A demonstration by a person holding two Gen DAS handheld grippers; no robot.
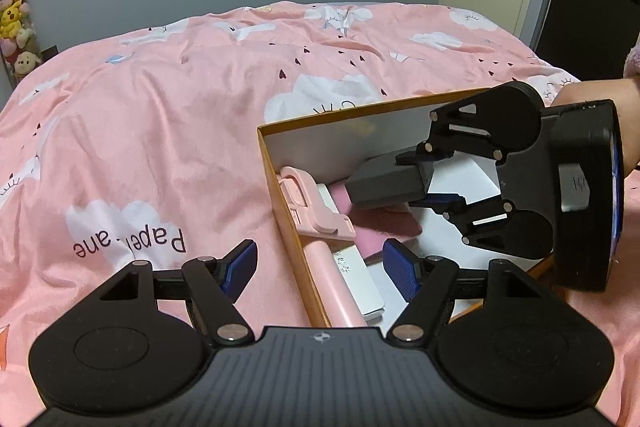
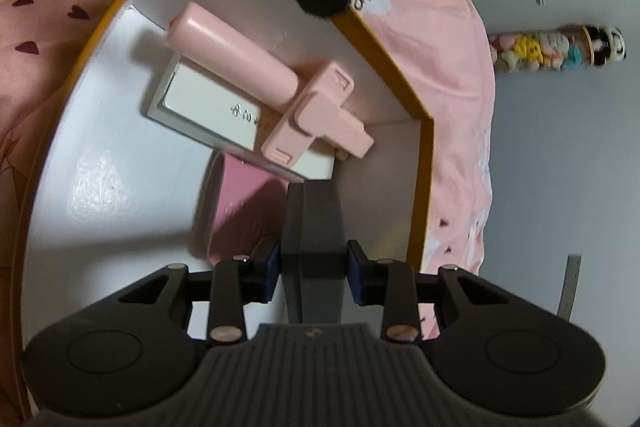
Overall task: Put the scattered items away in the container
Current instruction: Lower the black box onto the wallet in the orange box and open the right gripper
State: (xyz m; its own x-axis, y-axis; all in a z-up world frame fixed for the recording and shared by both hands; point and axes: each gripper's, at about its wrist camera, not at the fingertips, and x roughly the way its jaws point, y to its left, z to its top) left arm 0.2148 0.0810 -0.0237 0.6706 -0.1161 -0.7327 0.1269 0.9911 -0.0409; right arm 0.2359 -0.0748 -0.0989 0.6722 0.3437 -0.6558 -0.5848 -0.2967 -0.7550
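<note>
A bed covered by a pink duvet [image 1: 168, 115] printed with white clouds and small dark hearts carries all the items. On it, toward the bed's right side in the left wrist view, sits an open cardboard box [image 1: 280, 195] with orange-brown outer walls and a white interior; its near left corner lies just in front of the left gripper. The right gripper [image 1: 436, 183], held by a hand [image 1: 588, 103] at the right edge of that view, reaches in over the box's right wall and is clenched on a dark grey rectangular block [image 1: 386, 185]; the right wrist view shows both blue pads [image 2: 356, 277] pressing the block's sides, with the block's far end close to the box's far wall. The left gripper [image 1: 320, 271] is released, its blue pads standing wide apart with nothing between them, one over the duvet and the other over the box interior. Inside the box, a pink selfie stick [image 2: 240, 67] lies along the left wall, its clamp head toward the far corner. A white flat box [image 2: 212, 107] with small embossed lettering lies under the stick, touching it. A pink card-like case [image 2: 240, 211] lies on the box floor beside the white box, partly beneath the held block. A column of plush toys [image 1: 16, 7] stands against the grey wall beyond the bed's left edge.
</note>
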